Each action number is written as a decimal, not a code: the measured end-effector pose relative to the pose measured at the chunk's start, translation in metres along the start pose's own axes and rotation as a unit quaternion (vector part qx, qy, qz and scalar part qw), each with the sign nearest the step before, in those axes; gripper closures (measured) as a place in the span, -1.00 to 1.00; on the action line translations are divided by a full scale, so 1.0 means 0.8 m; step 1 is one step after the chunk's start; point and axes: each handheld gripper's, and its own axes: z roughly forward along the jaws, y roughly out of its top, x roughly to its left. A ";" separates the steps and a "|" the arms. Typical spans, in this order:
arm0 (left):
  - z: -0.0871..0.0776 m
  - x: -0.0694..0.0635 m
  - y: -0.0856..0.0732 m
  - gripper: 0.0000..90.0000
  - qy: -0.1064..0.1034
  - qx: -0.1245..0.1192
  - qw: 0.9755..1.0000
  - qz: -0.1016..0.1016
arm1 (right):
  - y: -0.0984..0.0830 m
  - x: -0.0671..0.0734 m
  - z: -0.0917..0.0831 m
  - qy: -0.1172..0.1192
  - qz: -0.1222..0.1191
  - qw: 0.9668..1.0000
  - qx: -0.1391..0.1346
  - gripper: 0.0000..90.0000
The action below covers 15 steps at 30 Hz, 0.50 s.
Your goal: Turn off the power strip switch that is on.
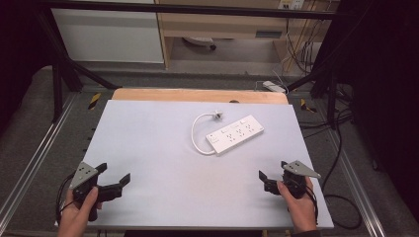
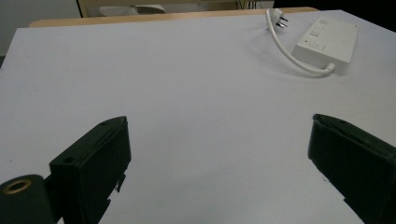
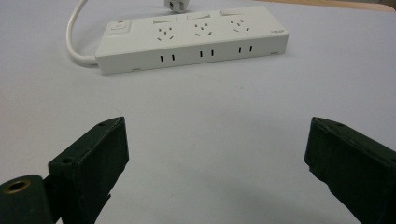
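A white power strip (image 1: 235,134) lies on the pale table top (image 1: 163,148), right of centre, with its short white cable (image 1: 196,132) curling round to a plug (image 1: 216,115) behind it. The strip (image 2: 328,43) sits far right in the left gripper view; the strip (image 3: 191,38) lies straight ahead in the right gripper view, sockets up. My left gripper (image 1: 114,178) rests near the front left corner, open and empty. My right gripper (image 1: 272,171) hovers near the front right edge, open and empty, pointing at the strip.
A wooden board edge (image 1: 197,95) runs along the table's far side. Metal frame rails (image 1: 29,163) flank the table. Cables (image 1: 341,197) trail on the floor at right, and a second white power strip (image 1: 274,86) lies on the floor behind the table.
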 end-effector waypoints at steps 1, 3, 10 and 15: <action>-0.001 0.000 0.000 -0.87 0.000 -0.001 1.000 0.000 | 0.000 -0.001 0.000 0.000 0.003 1.000 0.001 -0.85; -0.002 0.000 0.000 -0.87 -0.001 -0.001 1.000 0.000 | 0.000 -0.001 0.000 -0.001 0.004 1.000 0.000 -0.85; -0.001 0.001 0.000 -0.87 -0.003 -0.004 1.000 -0.003 | 0.001 -0.003 -0.003 -0.002 0.001 1.000 -0.012 -0.86; -0.001 0.001 0.000 -0.87 -0.003 -0.001 1.000 -0.007 | 0.003 -0.002 -0.004 0.001 -0.002 1.000 -0.018 -0.86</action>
